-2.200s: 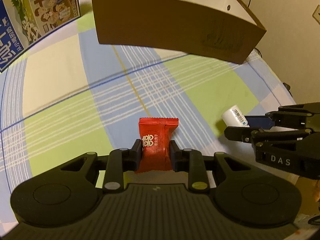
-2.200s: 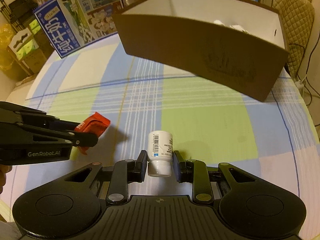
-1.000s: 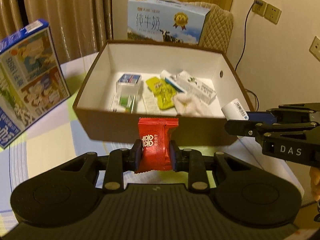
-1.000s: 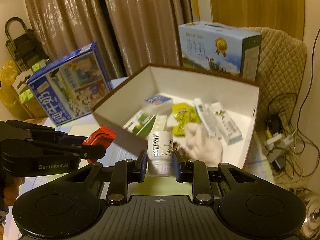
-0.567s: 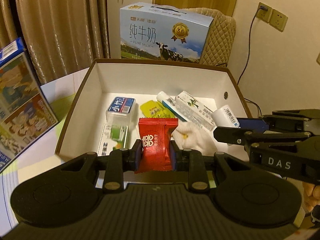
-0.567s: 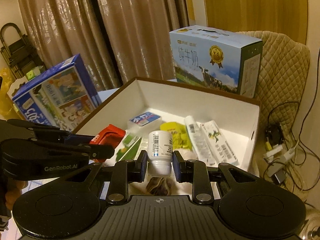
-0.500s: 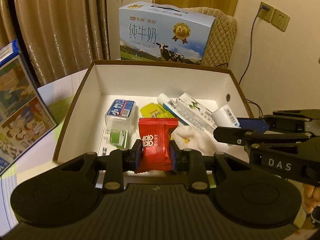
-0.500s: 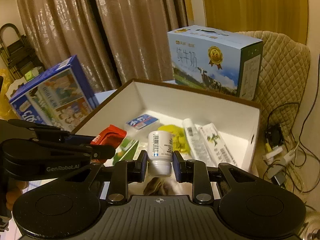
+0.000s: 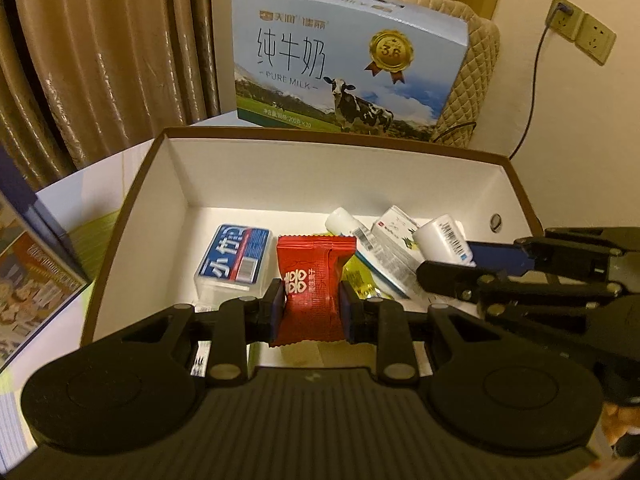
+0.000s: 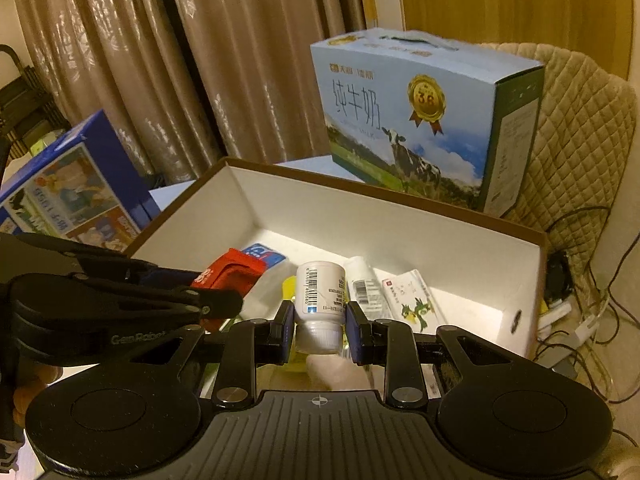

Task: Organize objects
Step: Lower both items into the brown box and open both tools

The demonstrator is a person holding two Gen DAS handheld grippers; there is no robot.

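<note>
With your left tool (image 9: 312,304) pinching the red candy packet (image 9: 314,280) and your right tool (image 10: 318,328) clamped on the white bottle (image 10: 320,300), both at frame centre over the open box (image 9: 280,180), lower each toward bare floor before releasing.

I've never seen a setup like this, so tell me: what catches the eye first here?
Two black tongs hover over an open brown box with white walls. The left tongs pinch a bright red candy packet, and the right tongs clamp a small white bottle, cap toward the camera. Behind the box stands a big blue milk carton with a cow on it.
</note>
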